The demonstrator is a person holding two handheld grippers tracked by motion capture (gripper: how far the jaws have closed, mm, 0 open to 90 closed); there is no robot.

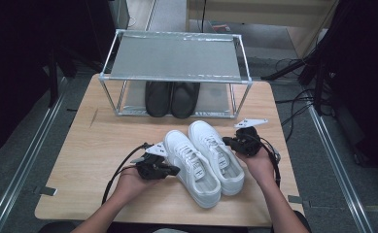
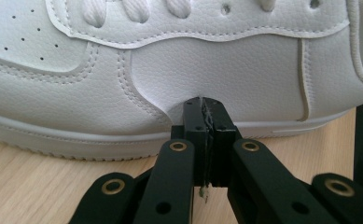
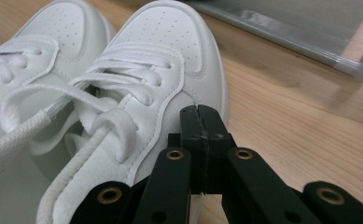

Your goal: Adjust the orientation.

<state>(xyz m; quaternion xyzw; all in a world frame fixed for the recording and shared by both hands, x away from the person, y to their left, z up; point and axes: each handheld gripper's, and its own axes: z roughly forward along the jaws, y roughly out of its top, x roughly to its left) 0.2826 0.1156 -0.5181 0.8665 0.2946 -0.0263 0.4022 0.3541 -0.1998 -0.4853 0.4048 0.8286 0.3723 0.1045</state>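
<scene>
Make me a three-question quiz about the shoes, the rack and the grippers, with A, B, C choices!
1. Where are the black shoes?
A. on the rack's top shelf
B. on the rack's bottom shelf
C. on the floor

2. How many white sneakers lie on the table?
A. one
B. two
C. four

3. How do the left gripper jaws stand?
A. shut, empty
B. wide open
C. clamped on a lace

Answers:
1 B: the high view shows them under the rack top, on the lower shelf.
2 B: a pair lies side by side between the hands.
3 A: the left gripper view shows the jaws pressed together beside the sneaker's side.
</scene>
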